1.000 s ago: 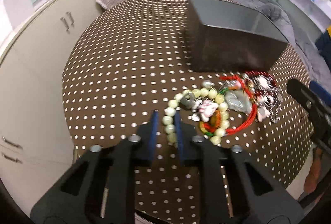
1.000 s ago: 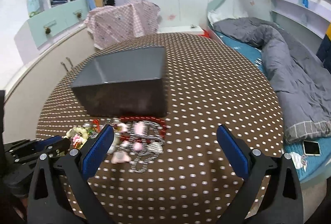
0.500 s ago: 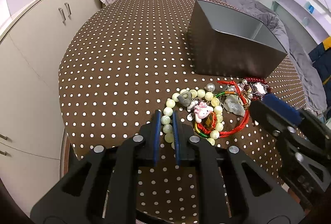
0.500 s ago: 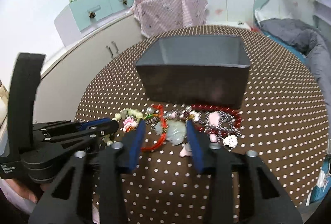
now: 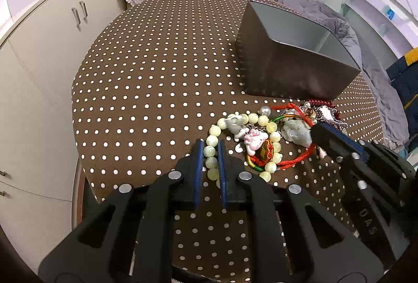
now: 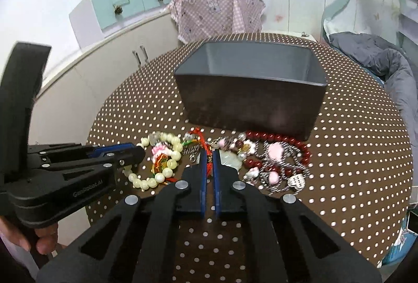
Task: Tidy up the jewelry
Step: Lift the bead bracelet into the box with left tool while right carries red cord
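A heap of jewelry lies on the dotted brown table in front of a grey box [image 5: 295, 58], also in the right wrist view [image 6: 250, 97]. My left gripper [image 5: 209, 147] is shut on the pale green bead bracelet [image 5: 213, 149] at its left side; the bracelet also shows in the right wrist view [image 6: 167, 170]. My right gripper [image 6: 209, 155] is shut on the red cord [image 6: 209, 152] beside a pale jade pendant [image 6: 231, 160]. The pendant [image 5: 296, 132] and red cord [image 5: 295, 161] lie right of the bracelet. A dark red bead bracelet [image 6: 284, 142] and pink charms [image 6: 274, 152] lie further right.
The round table [image 5: 156, 74] has its edge close under both grippers. A cream cabinet [image 5: 39, 47] stands to the left, a chair with pink cloth [image 6: 219, 11] behind the table, and a bed with a grey duvet [image 6: 386, 68] to the right.
My right gripper has swung left to the heap and closed from wide open onto the red cord. My left gripper stays on the pale bead bracelet.
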